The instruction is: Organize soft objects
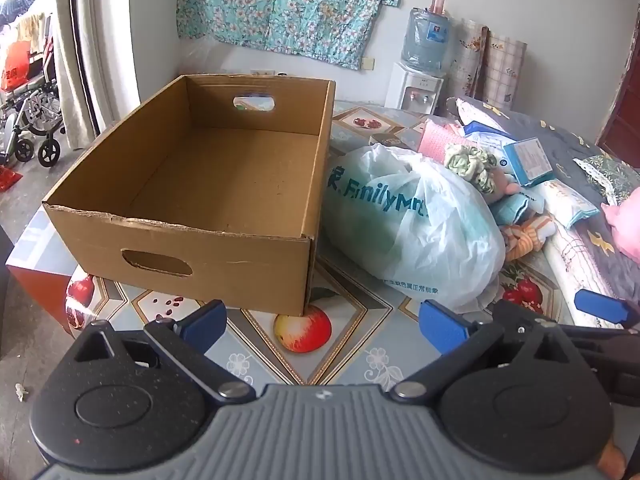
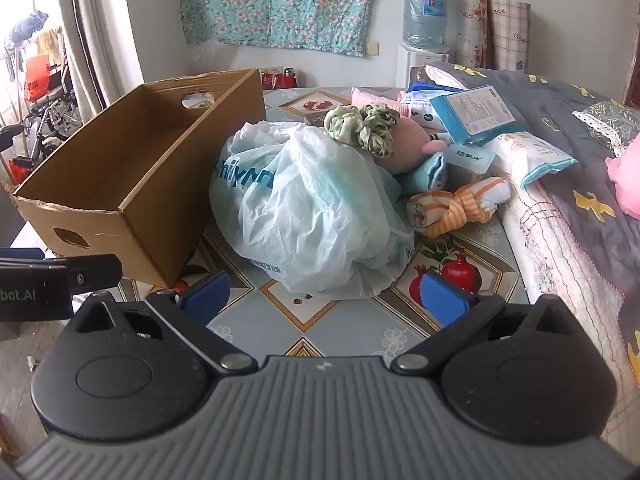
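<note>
Cardboard makes up the open box (image 1: pixel 192 184) that stands ahead and a little to the left of the left gripper (image 1: pixel 322 326), and its floor is bare: nothing has gone into it yet. By that, the task looks to be at its very start, with all the sorting still to do.

Both tools stand wide with nothing between the blue pads. The left gripper hovers over the fruit-patterned tablecloth (image 1: pixel 360 360), just short of the box's near corner. The right gripper (image 2: pixel 326 296) hangs to its right, aimed at the plastic shopping bag (image 2: pixel 312 208), which lies directly ahead of it and close to its pads, apart from them.

The soft things wait in a heap beyond and to the right of that bag: a doll with green ruffled hair (image 2: pixel 362 126) leaning on the bag's far side, a knotted orange-striped cloth (image 2: pixel 460 206) just right of the bag, a folded pink cloth (image 2: pixel 378 98) farther back, and soft tissue packs (image 2: pixel 532 156) against the quilted bed edge (image 2: pixel 568 240). A blue carton (image 2: pixel 474 114) lies on top of the packs; it appears rigid and may not belong in the box.
</note>
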Motion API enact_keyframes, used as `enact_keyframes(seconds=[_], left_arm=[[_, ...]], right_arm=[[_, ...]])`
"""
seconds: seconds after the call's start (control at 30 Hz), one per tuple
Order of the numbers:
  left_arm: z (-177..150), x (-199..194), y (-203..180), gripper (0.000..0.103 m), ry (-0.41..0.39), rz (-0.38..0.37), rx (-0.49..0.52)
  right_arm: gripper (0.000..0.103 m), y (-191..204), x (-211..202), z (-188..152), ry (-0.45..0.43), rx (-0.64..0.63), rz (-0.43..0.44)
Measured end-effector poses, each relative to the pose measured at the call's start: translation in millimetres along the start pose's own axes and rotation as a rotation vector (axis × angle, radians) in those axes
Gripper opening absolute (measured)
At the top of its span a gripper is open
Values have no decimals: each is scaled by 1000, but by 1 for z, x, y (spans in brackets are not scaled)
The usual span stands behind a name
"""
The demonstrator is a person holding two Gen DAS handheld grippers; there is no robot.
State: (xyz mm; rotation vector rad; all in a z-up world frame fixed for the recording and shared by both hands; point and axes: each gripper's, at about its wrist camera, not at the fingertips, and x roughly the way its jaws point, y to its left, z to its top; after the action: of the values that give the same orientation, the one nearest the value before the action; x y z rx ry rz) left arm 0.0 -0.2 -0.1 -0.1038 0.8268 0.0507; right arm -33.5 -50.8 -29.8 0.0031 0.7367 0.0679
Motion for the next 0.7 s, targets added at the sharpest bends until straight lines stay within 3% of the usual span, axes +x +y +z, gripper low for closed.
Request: enact_keyframes(seconds=[0.7], left_arm=[[-1,-3,4,103,6,-14,-15]], right_arm=[[102,7,2,5,26,-26,10]])
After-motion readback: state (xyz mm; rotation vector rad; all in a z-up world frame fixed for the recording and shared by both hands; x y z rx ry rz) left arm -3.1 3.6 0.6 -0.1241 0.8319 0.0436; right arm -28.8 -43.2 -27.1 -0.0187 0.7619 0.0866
